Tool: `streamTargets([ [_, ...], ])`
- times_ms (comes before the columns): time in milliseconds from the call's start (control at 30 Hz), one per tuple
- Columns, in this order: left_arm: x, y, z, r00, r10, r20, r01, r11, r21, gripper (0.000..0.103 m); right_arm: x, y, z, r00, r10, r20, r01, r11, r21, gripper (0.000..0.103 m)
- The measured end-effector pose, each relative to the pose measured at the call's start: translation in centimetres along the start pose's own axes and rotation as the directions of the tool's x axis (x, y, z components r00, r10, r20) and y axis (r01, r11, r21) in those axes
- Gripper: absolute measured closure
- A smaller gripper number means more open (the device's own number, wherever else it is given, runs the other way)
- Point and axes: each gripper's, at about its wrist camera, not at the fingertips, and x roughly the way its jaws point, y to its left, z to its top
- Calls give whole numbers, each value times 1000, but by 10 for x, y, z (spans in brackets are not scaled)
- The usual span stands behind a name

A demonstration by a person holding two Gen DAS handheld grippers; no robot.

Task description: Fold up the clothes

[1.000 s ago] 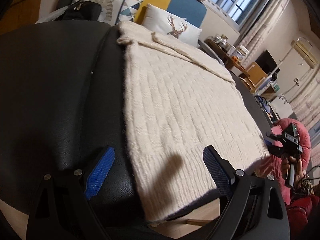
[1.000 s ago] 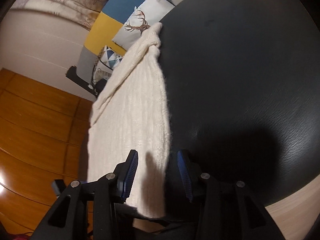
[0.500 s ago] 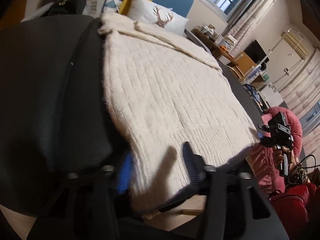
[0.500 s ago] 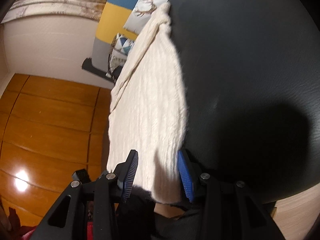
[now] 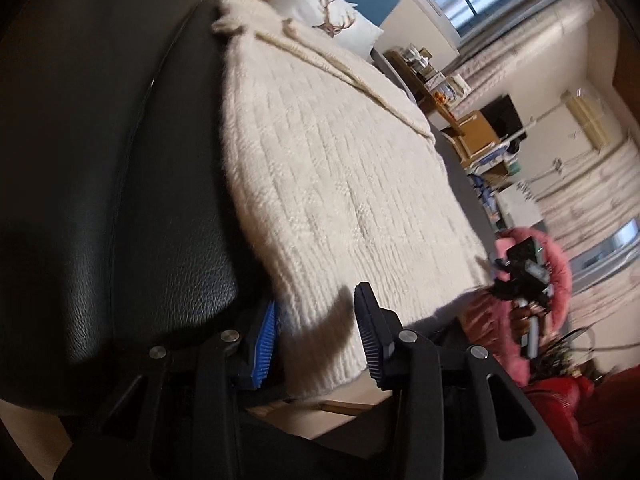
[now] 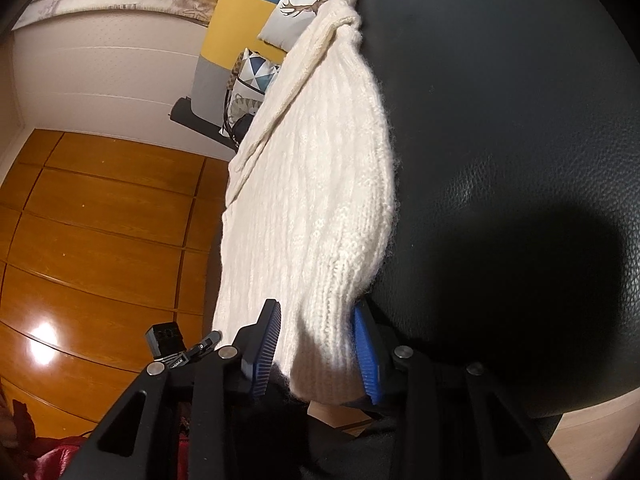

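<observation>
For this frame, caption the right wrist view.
Right gripper closing on the near corner of a cream ribbed knit sweater lying on a black leather surface.

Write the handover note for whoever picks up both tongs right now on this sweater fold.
Left tongs: clamped on the near left corner of the cream sweater's hem.
Right tongs: jaws closing, with the hem's near right corner between the pads.
Sweater: spread lengthwise on the black leather surface, hem at the near edge, neck end far, towards the deer pillow.
Done: both hem corners taken; the sleeves seem already folded in, though I cannot be sure.
Left: probably lift the hem, carry it towards the neck end, lay it down and release.
</observation>
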Motion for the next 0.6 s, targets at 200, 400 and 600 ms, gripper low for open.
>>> streamTargets([
  [200, 7, 22, 5, 985, -170, -21, 163, 969, -184, 62, 2, 0, 0, 1000, 4, -2, -4, 1000, -1, 67],
  [400, 11, 29, 7, 963, -268, 20, 263, 926, -270, 62, 4, 0, 1, 1000, 12, -5, -12, 1000, 7, 67],
  [600, 3, 43, 4, 928, -323, 183, 369, 860, -352, 62, 8, 5, -2, 1000, 13, 2, -13, 1000, 8, 67],
])
